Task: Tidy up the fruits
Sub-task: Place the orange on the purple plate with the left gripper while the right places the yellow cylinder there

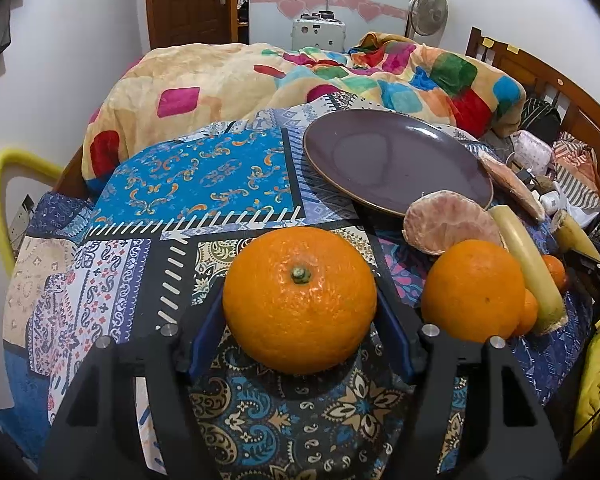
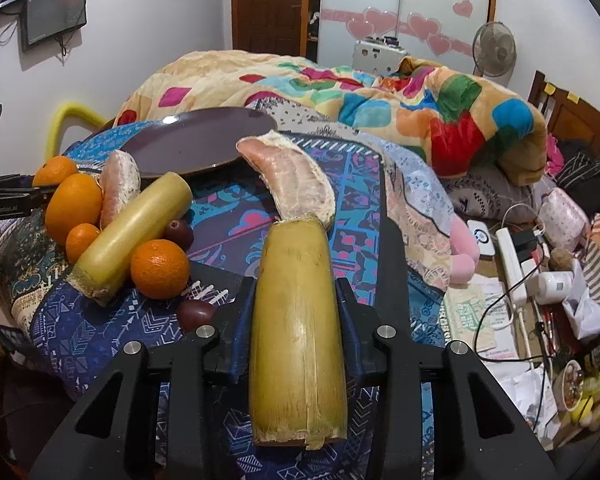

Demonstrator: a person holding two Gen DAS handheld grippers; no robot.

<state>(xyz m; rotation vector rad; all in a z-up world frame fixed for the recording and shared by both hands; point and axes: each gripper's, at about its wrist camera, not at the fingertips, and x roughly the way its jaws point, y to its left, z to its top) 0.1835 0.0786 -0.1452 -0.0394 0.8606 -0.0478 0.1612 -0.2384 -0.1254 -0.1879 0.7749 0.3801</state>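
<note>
My left gripper (image 1: pixel 300 304) is shut on a large orange (image 1: pixel 299 300), held just above the patterned cloth. My right gripper (image 2: pixel 298 296) is shut on a yellow sugarcane piece (image 2: pixel 298 320) that lies along the fingers. A dark purple plate (image 1: pixel 392 160) lies beyond; it also shows in the right wrist view (image 2: pixel 200 140). Beside it lie two peeled pomelo segments (image 1: pixel 448 222) (image 2: pixel 296 180), another orange (image 1: pixel 474 290), a second sugarcane piece (image 2: pixel 136 228), small oranges (image 2: pixel 160 268) and two dark plums (image 2: pixel 196 314).
A colourful blanket (image 1: pixel 300 76) is heaped behind the plate. To the right lie a power strip (image 2: pixel 514 260), cables, papers and bags. A yellow chair back (image 1: pixel 4 184) stands at the left. The left gripper body (image 2: pixel 4 200) shows at the left edge.
</note>
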